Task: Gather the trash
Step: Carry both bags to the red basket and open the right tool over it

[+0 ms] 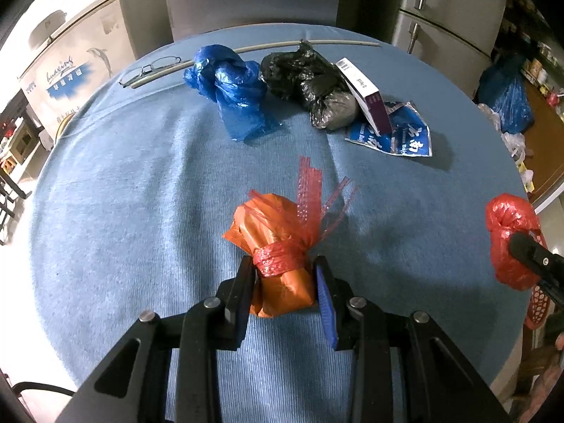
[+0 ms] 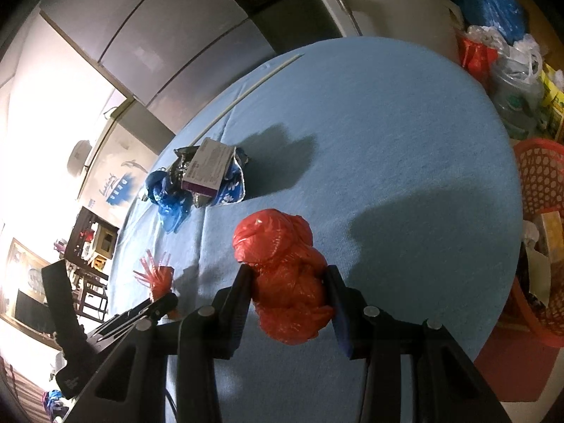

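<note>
Two bundles are held at once: an orange bundle tied with red net is clamped between the fingers of the left gripper, resting on the blue tablecloth, and a red bag is pinched in the right gripper. Ahead of the left gripper, a blue bag, black bags, a box and a blue wrapper are seen. To the right gripper's right, a red basket is seen.

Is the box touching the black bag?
Touching. In the left wrist view the white and purple box leans straight against the crumpled black bag, with no gap between them.
</note>
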### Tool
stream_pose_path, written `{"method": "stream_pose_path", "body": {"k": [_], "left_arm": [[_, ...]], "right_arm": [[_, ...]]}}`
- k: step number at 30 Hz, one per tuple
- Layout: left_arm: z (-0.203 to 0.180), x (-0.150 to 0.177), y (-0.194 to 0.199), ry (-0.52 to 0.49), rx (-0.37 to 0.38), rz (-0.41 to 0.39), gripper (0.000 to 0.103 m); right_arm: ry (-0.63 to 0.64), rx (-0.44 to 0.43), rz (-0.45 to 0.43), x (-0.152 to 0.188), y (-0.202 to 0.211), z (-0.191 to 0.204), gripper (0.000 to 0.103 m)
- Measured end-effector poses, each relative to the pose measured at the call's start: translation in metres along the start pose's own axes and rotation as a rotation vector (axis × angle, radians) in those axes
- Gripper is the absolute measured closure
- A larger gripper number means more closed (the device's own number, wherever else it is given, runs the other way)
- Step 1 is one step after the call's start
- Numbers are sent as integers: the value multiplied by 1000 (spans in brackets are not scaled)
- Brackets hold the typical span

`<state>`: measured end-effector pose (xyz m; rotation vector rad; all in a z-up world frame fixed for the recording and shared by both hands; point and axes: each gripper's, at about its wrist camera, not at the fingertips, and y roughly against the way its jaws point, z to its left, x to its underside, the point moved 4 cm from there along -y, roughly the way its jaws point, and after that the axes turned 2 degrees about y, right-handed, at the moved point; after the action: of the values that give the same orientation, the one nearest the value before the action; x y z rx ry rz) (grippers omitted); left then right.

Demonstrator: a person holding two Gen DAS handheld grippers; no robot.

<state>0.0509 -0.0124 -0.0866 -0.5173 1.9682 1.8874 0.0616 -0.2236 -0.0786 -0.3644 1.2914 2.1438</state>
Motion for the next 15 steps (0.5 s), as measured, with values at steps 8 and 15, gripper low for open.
{"method": "stream_pose_path", "body": {"k": [8,15], "left_arm": [[-7,-3,8,-21,-1,-11,68],[-17,-3,19,-40,-7,-24,68]], "right_arm": [[8,-10,-4,4,3,5,59],[12,-18,-23,5,11,4,59]]}}
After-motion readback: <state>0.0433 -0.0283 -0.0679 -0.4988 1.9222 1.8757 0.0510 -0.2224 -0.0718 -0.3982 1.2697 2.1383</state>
